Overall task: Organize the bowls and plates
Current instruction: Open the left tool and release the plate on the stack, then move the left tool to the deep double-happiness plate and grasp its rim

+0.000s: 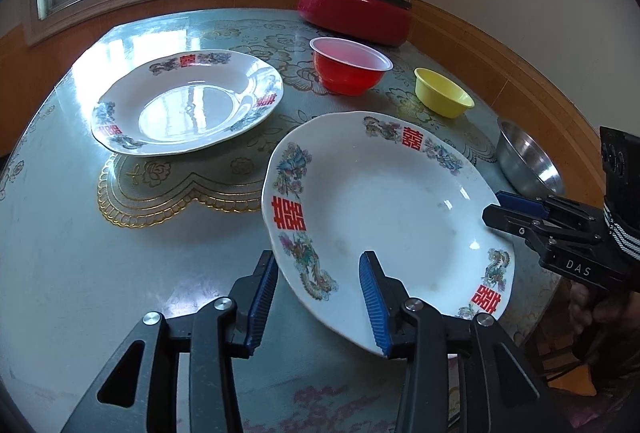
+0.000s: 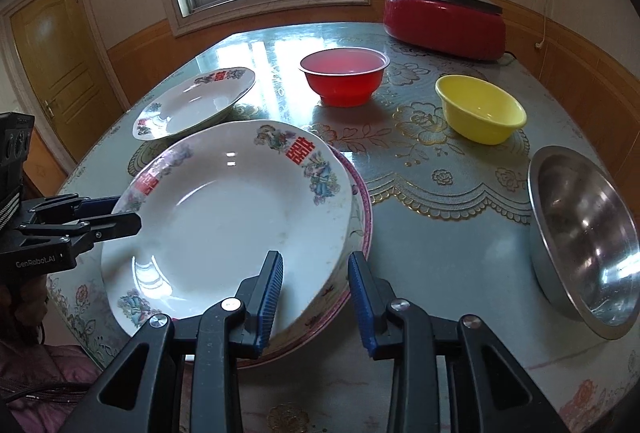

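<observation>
Plate with red characters (image 1: 380, 217) caught by opposite edges, tilted, resting on a pink-rimmed plate (image 2: 363, 217) on the worktop (image 1: 80, 253). Left gripper (image 1: 317, 255): jaws astride the near rim, one pad under it and one over the well; cannot tell whether the pads press. Right gripper (image 2: 315, 257): jaws clamped on the far rim, one pad inside and one against the underside. Judged as the stacking step, nearly finished. To do it well: lower both sides evenly until level and seated in the plate beneath, slacken the grips only once the weight rests, then draw the pads straight back off the rims without dragging. Matching plate (image 1: 188, 105) ahead and left of the left jaws, likely next for the stack. Red bowl (image 2: 344, 77), yellow bowl (image 2: 480, 113) and steel bowl (image 2: 584, 241) ahead and right of the right jaws, not yet nested.
</observation>
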Available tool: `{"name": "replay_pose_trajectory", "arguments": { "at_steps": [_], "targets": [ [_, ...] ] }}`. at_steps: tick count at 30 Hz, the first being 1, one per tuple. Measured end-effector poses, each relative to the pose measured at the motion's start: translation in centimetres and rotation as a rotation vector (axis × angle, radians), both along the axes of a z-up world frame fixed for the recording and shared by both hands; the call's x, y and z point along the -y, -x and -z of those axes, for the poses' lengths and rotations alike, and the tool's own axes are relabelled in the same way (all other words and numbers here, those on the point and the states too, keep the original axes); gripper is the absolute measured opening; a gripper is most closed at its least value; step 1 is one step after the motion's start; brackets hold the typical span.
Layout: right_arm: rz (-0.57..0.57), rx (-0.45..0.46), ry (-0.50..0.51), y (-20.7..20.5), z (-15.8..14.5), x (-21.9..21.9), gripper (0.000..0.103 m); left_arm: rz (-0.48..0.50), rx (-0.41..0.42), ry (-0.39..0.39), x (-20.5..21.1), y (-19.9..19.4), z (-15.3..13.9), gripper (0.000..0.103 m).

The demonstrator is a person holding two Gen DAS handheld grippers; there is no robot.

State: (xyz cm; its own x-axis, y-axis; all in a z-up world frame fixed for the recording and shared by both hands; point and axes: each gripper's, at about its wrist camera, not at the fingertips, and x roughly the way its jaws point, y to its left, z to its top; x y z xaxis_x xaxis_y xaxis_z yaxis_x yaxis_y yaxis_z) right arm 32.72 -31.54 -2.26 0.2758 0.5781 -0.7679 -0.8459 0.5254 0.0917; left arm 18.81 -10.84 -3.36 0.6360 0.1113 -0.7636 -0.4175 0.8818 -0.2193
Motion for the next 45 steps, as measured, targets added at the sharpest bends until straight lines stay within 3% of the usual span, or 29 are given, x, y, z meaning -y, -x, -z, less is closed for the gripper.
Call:
{"name": "replay_pose_trajectory", "arguments": {
  "at_steps": [16,19,24,27,31,36,45],
  "targets": [
    [0.078,0.052,0.05,-0.1,0.5,-0.7,0.034,0.072,0.001,-0.072,1.7,-0.7,-0.1,0.048],
    [0.078,0.055,0.047,0.0,0.5,-0.6,0.034,0.059,0.005,-0.076,1.4,-0.5,-0.2,0.049],
    [0.049,0.182,0.108,1.3,0.1,-1.4,0.034,0.033,0.01,-0.08,0.8,0.0,-0.4,0.05],
    [0.047,0.189,0.123,1.3,0.4,-1.7,0.034,-0.003,0.006,-0.071,0.1,0.3,-0.3,0.051],
    [0.078,0.204,0.106,0.7,-0.8,-1.8,0.034,-0.072,0.012,-0.069,-1.4,1.3,-0.5,0.061],
    [0.053,0.147,0.025,0.1,-2.7,-3.8,0.039,-0.169,0.009,-0.074,-4.0,2.2,-0.8,0.068],
    [-0.137,-0.114,-0.077,1.6,-2.8,-11.0,0.042,-0.295,-0.017,-0.086,-8.5,3.8,-0.9,0.071]
  ]
}}
